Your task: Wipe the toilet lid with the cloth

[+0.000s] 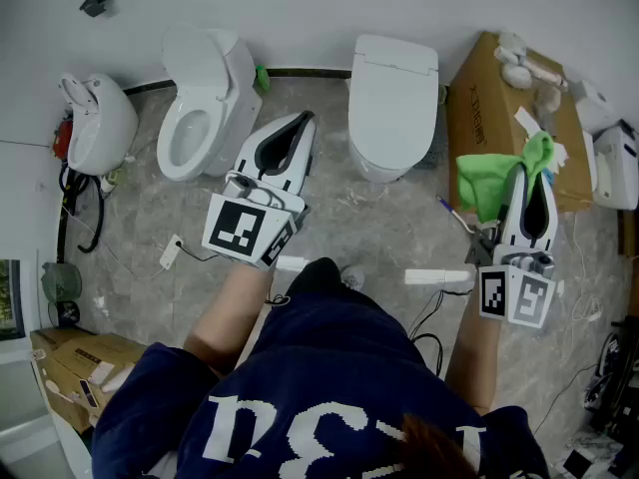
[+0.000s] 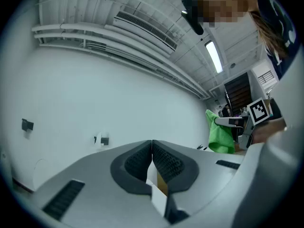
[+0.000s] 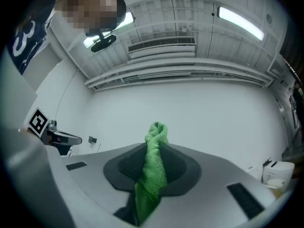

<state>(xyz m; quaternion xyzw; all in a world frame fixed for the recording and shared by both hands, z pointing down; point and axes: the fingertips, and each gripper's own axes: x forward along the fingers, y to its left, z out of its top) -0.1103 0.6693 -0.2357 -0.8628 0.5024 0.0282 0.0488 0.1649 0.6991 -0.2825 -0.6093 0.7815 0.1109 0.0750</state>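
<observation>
A white toilet with its lid (image 1: 393,86) down stands against the far wall, right of centre in the head view. My right gripper (image 1: 534,163) is shut on a green cloth (image 1: 494,180) and is raised to the right of that toilet, over a cardboard box. In the right gripper view the cloth (image 3: 153,172) is pinched between the pads and sticks out past the tips, pointing at a bare wall. My left gripper (image 1: 303,123) is shut with nothing in it, held up between the two toilets; its pads (image 2: 161,163) meet in the left gripper view.
A second toilet with an open bowl (image 1: 192,140) stands left of the lidded one, and a white urinal-like fixture (image 1: 95,123) farther left. A cardboard box (image 1: 494,103) with small white items lies at the right. Cables and a power strip (image 1: 170,252) trail across the marbled floor.
</observation>
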